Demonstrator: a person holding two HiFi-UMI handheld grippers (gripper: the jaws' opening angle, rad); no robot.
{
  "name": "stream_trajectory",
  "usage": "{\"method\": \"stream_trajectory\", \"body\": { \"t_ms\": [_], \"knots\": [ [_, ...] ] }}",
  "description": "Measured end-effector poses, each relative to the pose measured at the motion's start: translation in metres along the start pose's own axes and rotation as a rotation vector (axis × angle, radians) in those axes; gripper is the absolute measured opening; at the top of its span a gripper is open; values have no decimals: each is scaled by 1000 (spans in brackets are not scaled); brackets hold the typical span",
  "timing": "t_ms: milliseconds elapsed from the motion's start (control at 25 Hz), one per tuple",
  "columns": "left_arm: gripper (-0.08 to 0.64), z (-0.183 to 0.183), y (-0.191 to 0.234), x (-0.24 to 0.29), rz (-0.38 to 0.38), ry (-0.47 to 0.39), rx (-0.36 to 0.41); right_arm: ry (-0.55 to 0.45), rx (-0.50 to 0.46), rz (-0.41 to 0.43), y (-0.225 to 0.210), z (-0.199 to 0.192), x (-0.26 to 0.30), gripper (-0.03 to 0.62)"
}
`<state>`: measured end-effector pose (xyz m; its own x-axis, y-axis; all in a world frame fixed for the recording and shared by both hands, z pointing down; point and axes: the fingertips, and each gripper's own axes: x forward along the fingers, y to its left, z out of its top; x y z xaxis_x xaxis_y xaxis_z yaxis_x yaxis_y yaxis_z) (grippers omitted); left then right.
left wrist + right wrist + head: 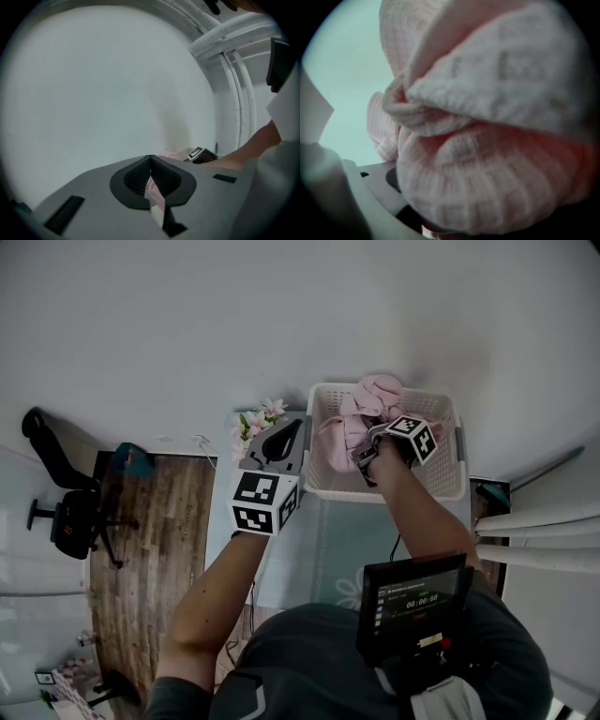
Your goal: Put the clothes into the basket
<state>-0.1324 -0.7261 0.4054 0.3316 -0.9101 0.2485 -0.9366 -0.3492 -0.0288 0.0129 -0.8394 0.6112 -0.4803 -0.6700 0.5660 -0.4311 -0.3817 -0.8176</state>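
Right tool (366, 457) jaws wide apart, pink clothes (487, 140) between, within basket (441, 489) rim; left tool (150, 161) closed outside.

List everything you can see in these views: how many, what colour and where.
laundry basket: one, white, on the table, upper right of the head view
pink clothes: a heap, count unclear, pink, inside the basket
flowers: one bunch, pink and white, just left of the basket
table: one, pale blue-green, under the basket
office chair: one, black, far left
wood floor: brown planks, left of the table
pipes: several, white, far right
screen: one, black, at the person's chest
left gripper: one, grey, beside the flowers, tongs together
right gripper: one, in the basket, tongs wide with pink clothes bunched between them; grip unclear
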Motion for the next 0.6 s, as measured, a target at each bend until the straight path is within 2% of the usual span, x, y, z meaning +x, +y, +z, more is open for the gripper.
{"method": "stream_trajectory", "body": {
  "t_ms": [80, 280, 600],
  "knots": [
    [9, -5, -1, 0, 5, 8, 16, 11, 32, -21, -11, 1, 7, 368],
    [9, -10, 5, 4, 16, 17, -31, 13, 66, -85, -35, 2, 23, 368],
    [9, -19, 9, 8, 39, 34, -63, 34, 81, -66, -48, -1, 40, 371]
  ]
}}
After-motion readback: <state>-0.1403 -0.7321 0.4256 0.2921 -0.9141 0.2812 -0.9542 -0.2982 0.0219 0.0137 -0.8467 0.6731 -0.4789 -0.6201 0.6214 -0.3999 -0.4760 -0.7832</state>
